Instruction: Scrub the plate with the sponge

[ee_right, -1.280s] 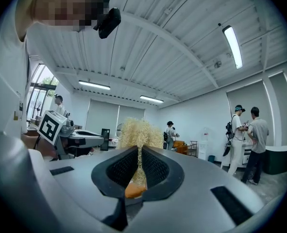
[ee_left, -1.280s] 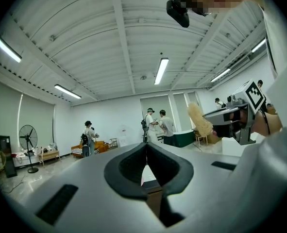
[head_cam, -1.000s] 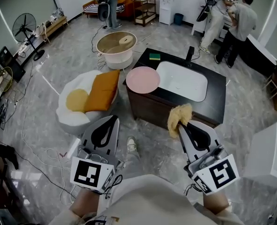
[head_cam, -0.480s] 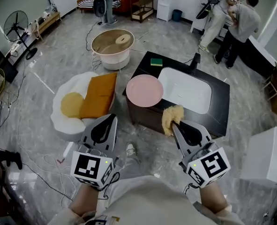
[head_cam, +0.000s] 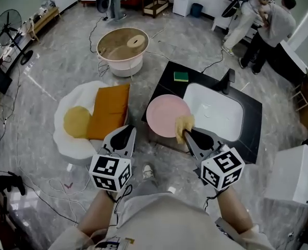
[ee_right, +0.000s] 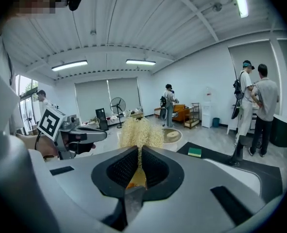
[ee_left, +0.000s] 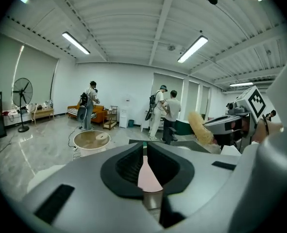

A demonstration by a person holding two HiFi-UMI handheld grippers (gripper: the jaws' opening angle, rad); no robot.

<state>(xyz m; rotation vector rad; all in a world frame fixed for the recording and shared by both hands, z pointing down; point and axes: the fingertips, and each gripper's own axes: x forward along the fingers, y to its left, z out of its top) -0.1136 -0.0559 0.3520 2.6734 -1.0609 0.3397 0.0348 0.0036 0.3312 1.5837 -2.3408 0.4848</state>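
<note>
Plate (head_cam: 163, 113) lies unheld at the counter's (head_cam: 167, 85) near-left edge, your left gripper (head_cam: 126, 133) pressed together and empty, so the right gripper's (head_cam: 188, 133) pinched sponge (head_cam: 184, 124) could shove it off.

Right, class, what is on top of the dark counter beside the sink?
A pink plate at the near corner, a green sponge at the far one. The yellow scrubber held in the right tool covers the plate's right edge, so that part is hidden.

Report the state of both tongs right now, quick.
Left tongs: closed, holding nothing.
Right tongs: closed on the yellow sponge.
</note>
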